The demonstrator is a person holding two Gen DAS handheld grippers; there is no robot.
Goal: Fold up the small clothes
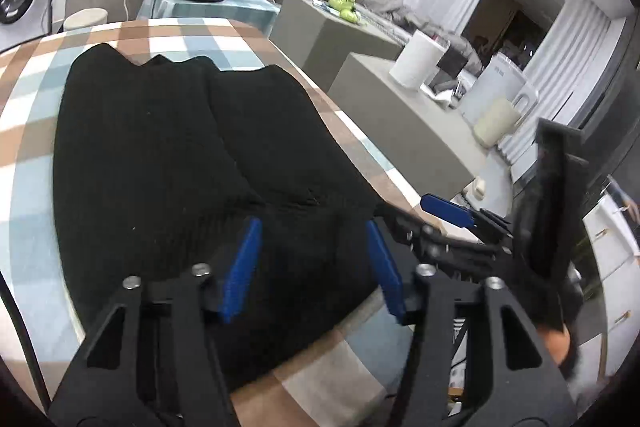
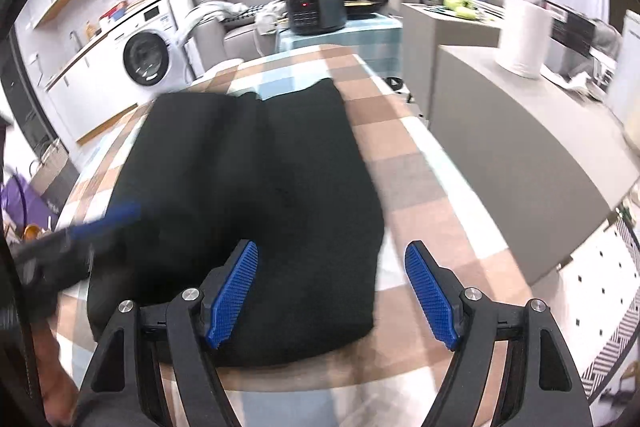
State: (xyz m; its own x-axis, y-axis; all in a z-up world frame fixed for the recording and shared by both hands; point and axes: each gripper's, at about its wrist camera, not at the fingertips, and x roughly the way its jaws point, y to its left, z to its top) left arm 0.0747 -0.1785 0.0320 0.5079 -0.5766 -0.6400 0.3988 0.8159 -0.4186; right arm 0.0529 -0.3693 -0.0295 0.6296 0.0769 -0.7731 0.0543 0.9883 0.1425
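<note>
Cloth [image 1: 192, 155] lies flat on the checked table [image 1: 36, 115], black, already doubled over with a seam line down its middle, near edge by the table's front. Left gripper [image 1: 312, 267] hangs over that near edge, jaws apart, nothing between them. Right gripper [image 2: 332, 291] hovers at the right corner, spread wide and empty, likely lining up for the next fold.
</note>
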